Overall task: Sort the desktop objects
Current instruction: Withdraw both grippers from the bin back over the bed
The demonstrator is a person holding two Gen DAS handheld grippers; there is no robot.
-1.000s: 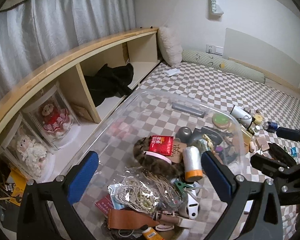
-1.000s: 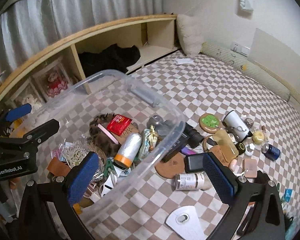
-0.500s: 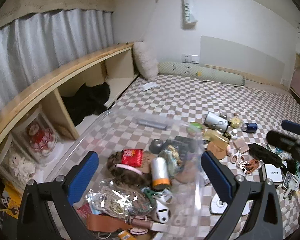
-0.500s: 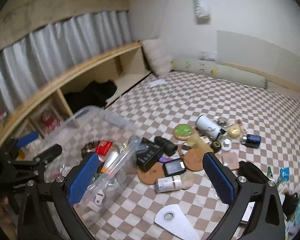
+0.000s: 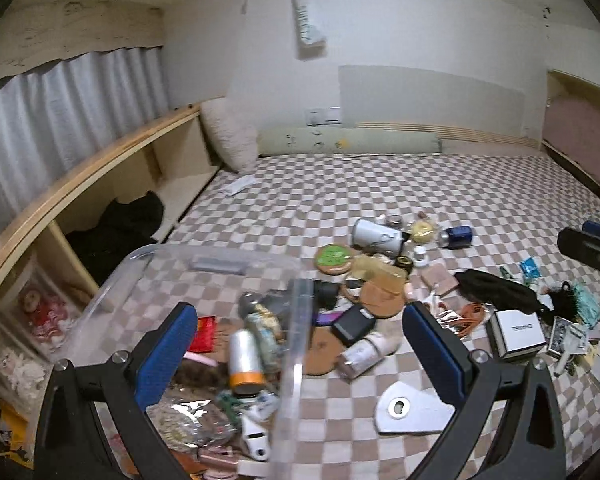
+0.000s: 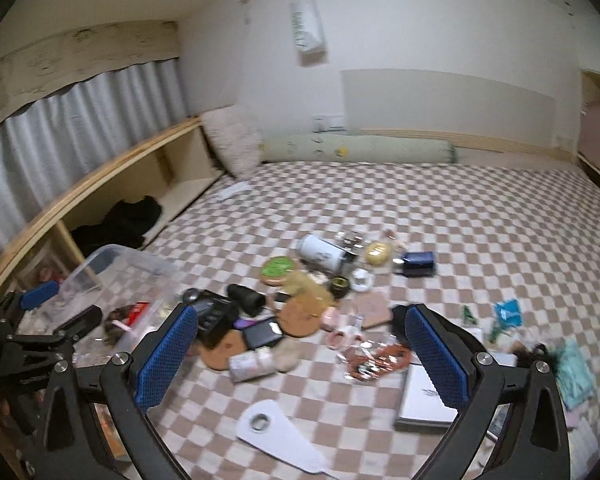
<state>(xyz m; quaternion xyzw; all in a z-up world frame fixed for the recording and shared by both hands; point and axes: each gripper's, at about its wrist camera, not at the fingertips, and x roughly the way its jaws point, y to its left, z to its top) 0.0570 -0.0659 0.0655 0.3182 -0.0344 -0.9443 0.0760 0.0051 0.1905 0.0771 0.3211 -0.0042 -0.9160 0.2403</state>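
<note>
A clear plastic bin point(image 5: 152, 256) stands at the left on the checkered bedspread. It holds a silver spool with an orange end point(image 5: 244, 360), a red packet point(image 5: 204, 328) and other small items. Right of it lies a loose pile: a green round disc point(image 5: 334, 258), a white cylinder point(image 5: 376, 234), a blue can point(image 5: 458, 236), a white box point(image 5: 516, 330) and a flat white piece point(image 5: 412, 410). My left gripper point(image 5: 300, 356) hangs open above the bin's right rim. My right gripper point(image 6: 300, 354) is open above the pile, over a small bottle point(image 6: 250, 362). Neither holds anything.
A wooden shelf point(image 5: 100, 168) runs along the left, with a black garment point(image 5: 120, 228) and boxed dolls point(image 5: 40, 312) in it. A pillow point(image 5: 228, 140) and a green bolster point(image 5: 348, 142) lie against the far wall. A black pouch point(image 5: 496, 294) lies near the white box.
Both views have risen and swung to the right. The bin now sits further left and the loose pile on the bedspread fills more of each view. Both grippers stay open.
</note>
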